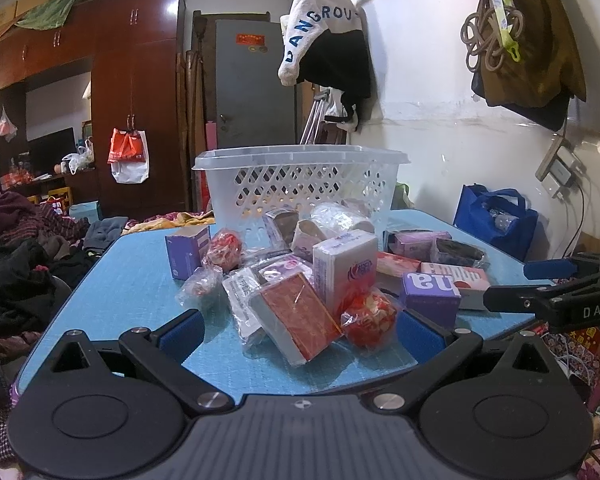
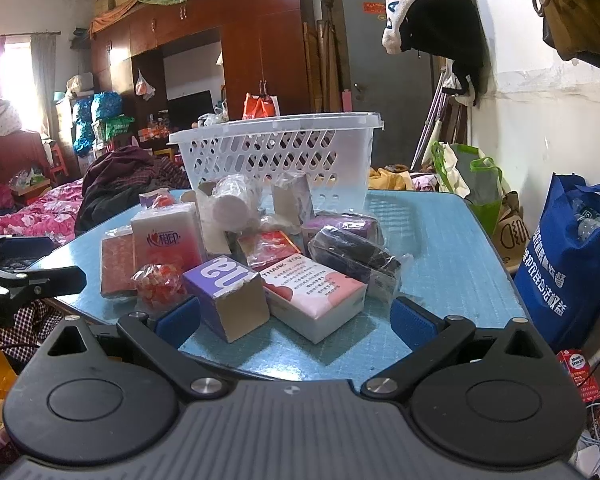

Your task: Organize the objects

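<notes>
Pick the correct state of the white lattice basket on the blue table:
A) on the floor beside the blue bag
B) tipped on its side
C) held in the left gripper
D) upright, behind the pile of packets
D: the white lattice basket stands upright on the blue table at the far side of the pile of packets, and both the left gripper and right gripper are open and hold nothing.

Left gripper point(image 1: 299, 334): jaws spread wide, blue-padded fingertips point(image 1: 180, 330) well apart, nothing held between them; level, low at the near edge, pointing to the far side. Right gripper point(image 2: 296, 322): same pose, jaws wide, blue pads point(image 2: 414, 326) apart, nothing gripped. The two sit side by side, each visible at the edge of the other's view.
</notes>
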A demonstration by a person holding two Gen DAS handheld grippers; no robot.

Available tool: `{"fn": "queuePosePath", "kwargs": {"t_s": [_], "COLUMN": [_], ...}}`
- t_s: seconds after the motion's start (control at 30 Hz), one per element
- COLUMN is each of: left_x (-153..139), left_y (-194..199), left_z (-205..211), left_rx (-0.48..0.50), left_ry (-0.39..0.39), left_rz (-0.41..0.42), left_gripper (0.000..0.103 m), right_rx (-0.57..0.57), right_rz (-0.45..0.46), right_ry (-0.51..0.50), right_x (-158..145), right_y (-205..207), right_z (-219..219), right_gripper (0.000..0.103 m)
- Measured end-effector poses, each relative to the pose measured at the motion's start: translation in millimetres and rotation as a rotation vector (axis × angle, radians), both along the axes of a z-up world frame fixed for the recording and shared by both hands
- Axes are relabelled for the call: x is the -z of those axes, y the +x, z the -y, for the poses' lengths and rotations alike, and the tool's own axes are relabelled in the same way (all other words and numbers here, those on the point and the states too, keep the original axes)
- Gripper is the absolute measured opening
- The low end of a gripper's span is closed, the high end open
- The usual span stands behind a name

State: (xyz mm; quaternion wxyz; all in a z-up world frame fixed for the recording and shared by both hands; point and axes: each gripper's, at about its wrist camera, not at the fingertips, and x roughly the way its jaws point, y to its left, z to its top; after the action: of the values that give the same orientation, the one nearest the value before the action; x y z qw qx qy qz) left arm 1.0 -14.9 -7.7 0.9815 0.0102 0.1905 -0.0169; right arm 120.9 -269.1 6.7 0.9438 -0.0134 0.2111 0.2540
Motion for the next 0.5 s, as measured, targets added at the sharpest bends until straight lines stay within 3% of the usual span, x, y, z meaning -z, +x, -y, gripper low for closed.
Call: {"fn": "queuePosePath", "kwargs": {"t_s": [0.07,0.2,0.27,0.37,0.5], "left_x": [-2,-8,-6,-3,12], "left_y": [-2,-13,-13,1,14], "left_z": [-1,-4,-13,-26,-36], "left_rx": [-0.005,-0.068,-0.089,-0.08,-0.006], "left_ry": [-0.002,0.031,-0.004,-0.017,-0.05], "left_rz": [0.03,0.172,0.235,0.122,0.076], "left_gripper": [0.103,0.103,0.103,0.103,0.1], "right_rx": [-0.004,-0.011,-0.009,-0.012,-0.045], "right_rz": [0.015,0.073,0.1,0.091,0.07], "right_ry": [0.008,0.05,0.019,-0.013,0.02], "right_x": [-1,0,4,6,10], "right_y": [-1,-4,-5,-4,-4], "right_z": [1,3,-2,-6,-6], "right_gripper": [0.103,0.103,0.103,0.103,0.103]}}
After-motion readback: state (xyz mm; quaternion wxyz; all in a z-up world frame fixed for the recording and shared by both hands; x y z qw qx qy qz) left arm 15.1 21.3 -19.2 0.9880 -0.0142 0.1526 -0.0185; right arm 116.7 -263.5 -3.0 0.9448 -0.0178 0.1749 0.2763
